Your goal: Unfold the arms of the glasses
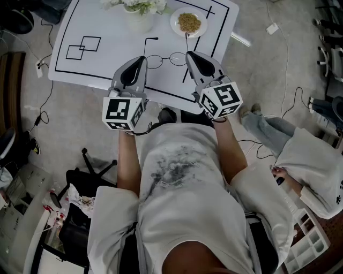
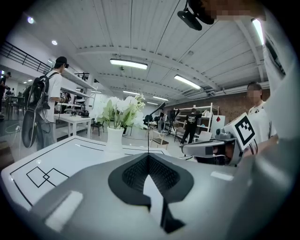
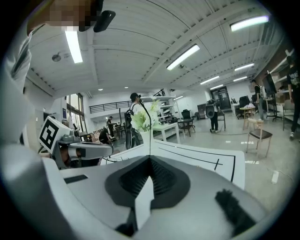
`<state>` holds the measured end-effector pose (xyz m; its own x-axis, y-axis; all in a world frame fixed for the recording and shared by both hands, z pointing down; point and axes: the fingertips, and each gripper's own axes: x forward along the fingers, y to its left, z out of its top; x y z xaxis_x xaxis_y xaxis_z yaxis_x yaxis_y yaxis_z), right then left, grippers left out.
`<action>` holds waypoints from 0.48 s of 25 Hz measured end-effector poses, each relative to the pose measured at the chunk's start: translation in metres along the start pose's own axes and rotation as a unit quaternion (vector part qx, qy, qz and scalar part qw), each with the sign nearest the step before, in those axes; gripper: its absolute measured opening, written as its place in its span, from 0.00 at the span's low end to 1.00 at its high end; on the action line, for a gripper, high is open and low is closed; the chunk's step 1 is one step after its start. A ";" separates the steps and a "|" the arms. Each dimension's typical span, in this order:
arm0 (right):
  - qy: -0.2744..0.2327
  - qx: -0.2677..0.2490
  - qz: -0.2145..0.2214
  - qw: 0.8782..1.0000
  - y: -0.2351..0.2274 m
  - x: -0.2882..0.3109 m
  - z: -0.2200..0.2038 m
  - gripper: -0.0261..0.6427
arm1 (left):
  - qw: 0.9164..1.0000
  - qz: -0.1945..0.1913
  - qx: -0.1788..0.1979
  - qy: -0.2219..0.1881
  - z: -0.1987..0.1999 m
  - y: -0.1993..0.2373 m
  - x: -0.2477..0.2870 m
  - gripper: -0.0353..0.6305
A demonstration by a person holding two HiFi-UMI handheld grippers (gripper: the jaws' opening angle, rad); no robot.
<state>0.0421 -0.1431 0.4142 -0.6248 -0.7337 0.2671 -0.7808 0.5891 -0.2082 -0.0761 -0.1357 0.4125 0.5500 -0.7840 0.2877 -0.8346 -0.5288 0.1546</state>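
Observation:
Thin round-lens black glasses lie on the white table between my two grippers. My left gripper is shut at the glasses' left end. Its arm rises as a thin black line from the closed jaw tips. At the right end my right gripper is shut too, with the other arm sticking up out of its jaws. In the head view both arms point away from the lenses, toward the far side of the table. The hinges are hidden by the jaws.
A white vase of flowers and a plate of grains stand just beyond the glasses. Black lines and two overlapping squares mark the table. The table's near edge is under my grippers. A seated person is at the right.

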 end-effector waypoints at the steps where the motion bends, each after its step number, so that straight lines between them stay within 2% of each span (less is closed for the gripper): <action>1: -0.002 0.003 -0.003 1.000 0.000 0.000 0.001 0.06 | 1.000 0.001 -0.002 -0.002 0.001 0.000 0.000 0.06; 12: -0.014 0.026 -0.022 0.999 0.001 0.000 0.008 0.06 | 0.999 0.013 -0.023 -0.021 0.007 0.003 -0.006 0.06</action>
<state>0.0409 -0.1453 0.4070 -0.5891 -0.7680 0.2511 -0.8063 0.5381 -0.2458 -0.0818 -0.1354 0.4044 0.5290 -0.8101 0.2530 -0.8481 -0.4937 0.1923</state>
